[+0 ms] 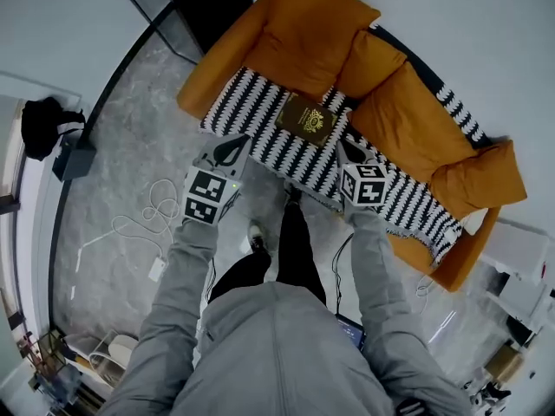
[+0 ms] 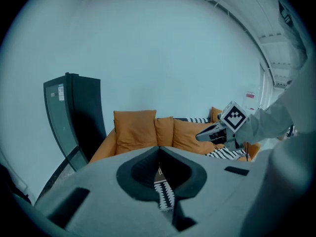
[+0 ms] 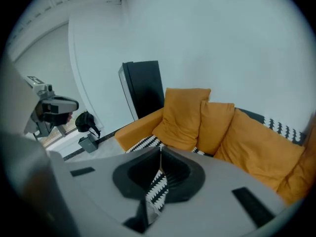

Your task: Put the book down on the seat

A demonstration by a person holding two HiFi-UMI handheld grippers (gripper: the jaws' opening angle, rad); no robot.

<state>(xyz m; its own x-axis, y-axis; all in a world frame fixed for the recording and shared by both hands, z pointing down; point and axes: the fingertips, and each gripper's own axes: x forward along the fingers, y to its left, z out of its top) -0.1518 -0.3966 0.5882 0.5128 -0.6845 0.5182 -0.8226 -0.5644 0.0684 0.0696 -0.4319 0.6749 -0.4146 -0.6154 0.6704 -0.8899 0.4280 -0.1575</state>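
Observation:
A dark brown book (image 1: 306, 120) with a gold emblem lies flat on the black-and-white zigzag blanket (image 1: 260, 102) that covers the seat of the orange sofa (image 1: 208, 68). Nothing touches the book. My left gripper (image 1: 232, 146) hovers at the seat's front edge, below and left of the book, with its jaws together and empty (image 2: 159, 171). The right gripper (image 1: 349, 150) hangs over the blanket just right of the book, also shut and empty (image 3: 160, 153). Each gripper shows in the other's view: the right gripper (image 2: 198, 137) and the left gripper (image 3: 75, 104).
Three orange cushions (image 1: 321, 33) lean on the sofa back. A black bag (image 1: 43, 124) and a grey box (image 1: 74, 156) sit on the floor at left, white cables (image 1: 147, 224) nearer me. A dark glass panel (image 2: 74, 117) stands left of the sofa.

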